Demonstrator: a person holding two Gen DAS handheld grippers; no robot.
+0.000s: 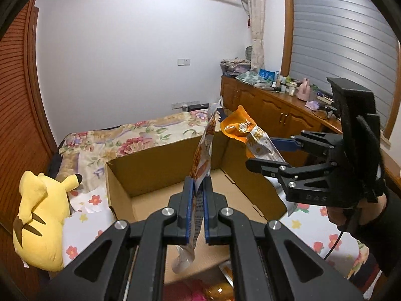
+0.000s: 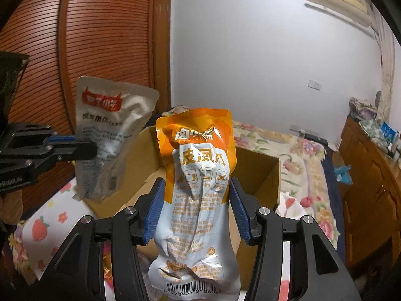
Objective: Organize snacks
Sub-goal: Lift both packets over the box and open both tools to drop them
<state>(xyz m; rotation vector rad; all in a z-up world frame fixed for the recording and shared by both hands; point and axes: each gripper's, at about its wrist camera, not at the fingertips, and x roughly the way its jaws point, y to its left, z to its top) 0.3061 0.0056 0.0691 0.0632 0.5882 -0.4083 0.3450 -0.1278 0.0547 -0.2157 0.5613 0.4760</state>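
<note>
My left gripper (image 1: 198,188) is shut on a silver snack pouch with a red label (image 1: 204,148), held edge-on and upright above the open cardboard box (image 1: 150,165). The same pouch (image 2: 110,135) shows at left in the right wrist view, in the left gripper (image 2: 82,148). My right gripper (image 2: 198,205) is shut on an orange-and-white snack pouch (image 2: 198,175), upright above the box (image 2: 260,173). In the left wrist view the right gripper (image 1: 263,153) holds that orange pouch (image 1: 248,133) over the box's right side.
The box sits on a bed with a floral sheet (image 1: 140,135). A yellow plush toy (image 1: 42,223) lies left of the box. More snack packs (image 1: 215,288) lie near the box's front. A wooden cabinet with clutter (image 1: 283,102) stands at right, a wooden wardrobe (image 2: 100,37) at left.
</note>
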